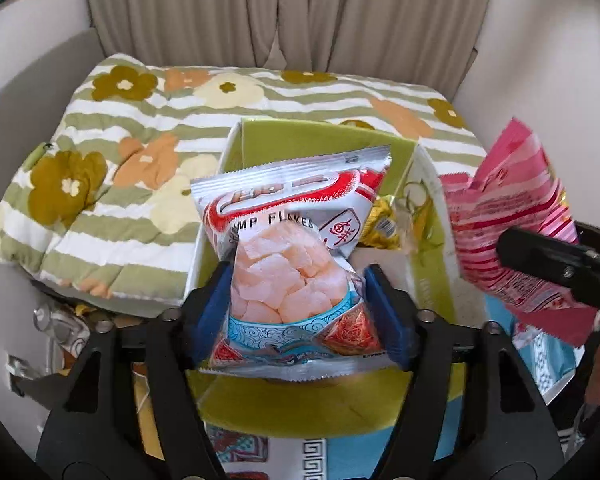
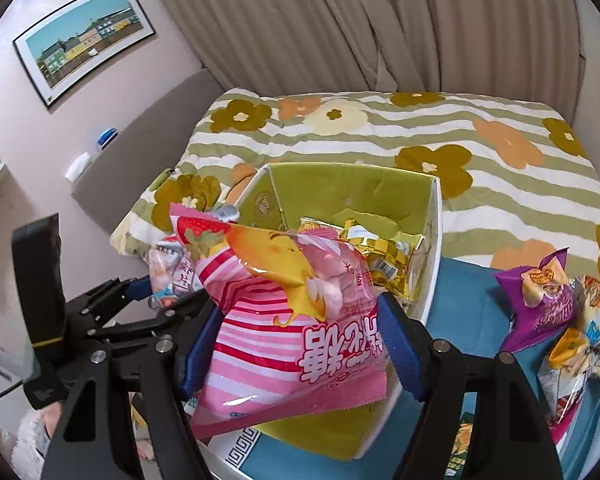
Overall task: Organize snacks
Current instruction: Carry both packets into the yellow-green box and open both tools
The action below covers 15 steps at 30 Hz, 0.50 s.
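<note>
The open box [image 2: 352,196] stands on the tabletop [image 2: 468,308], its far wall toward the bed [image 2: 500,184] at 12 o'clock. A snack packet [image 2: 384,248] lies inside it. Over its 9 o'clock wall the left hand-held gripper [image 1: 296,304] holds the shrimp flakes bag [image 1: 292,236]; at 6 o'clock the right hand-held gripper [image 2: 300,344] holds the candy bag [image 2: 284,320]. Loose snack bags [image 2: 548,304] lie at 3 o'clock on the tabletop.
</note>
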### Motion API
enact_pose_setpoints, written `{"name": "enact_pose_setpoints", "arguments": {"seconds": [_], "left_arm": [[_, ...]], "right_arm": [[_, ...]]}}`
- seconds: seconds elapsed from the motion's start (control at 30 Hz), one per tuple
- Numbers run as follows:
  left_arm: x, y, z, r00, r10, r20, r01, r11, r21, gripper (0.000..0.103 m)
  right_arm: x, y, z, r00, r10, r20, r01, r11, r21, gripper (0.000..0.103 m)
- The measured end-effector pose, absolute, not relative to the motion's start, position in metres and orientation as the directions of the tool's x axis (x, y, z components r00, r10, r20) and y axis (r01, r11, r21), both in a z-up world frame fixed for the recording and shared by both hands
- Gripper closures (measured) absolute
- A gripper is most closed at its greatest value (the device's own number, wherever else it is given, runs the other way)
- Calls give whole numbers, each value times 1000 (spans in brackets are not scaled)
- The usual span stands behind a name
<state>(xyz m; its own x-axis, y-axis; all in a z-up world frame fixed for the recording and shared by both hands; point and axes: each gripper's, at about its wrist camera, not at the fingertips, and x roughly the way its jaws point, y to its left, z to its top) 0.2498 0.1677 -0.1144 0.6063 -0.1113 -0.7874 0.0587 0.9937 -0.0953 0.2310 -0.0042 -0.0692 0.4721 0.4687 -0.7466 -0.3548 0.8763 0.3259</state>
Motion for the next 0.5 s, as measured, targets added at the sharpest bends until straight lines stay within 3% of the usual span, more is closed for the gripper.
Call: {"name": "enact_pose_setpoints", "arguments": {"seconds": [0.03, 0.5], "left_arm": [[250, 167, -117, 605, -114, -788, 63, 993, -95, 2], [234, 201, -120, 607, -184, -773, 104, 983, -153, 1]], "right_arm": [[231, -3, -70, 475, 462, -749, -346, 881, 323, 33], [240, 10, -92, 485, 348, -803, -229, 936, 268, 31]]}}
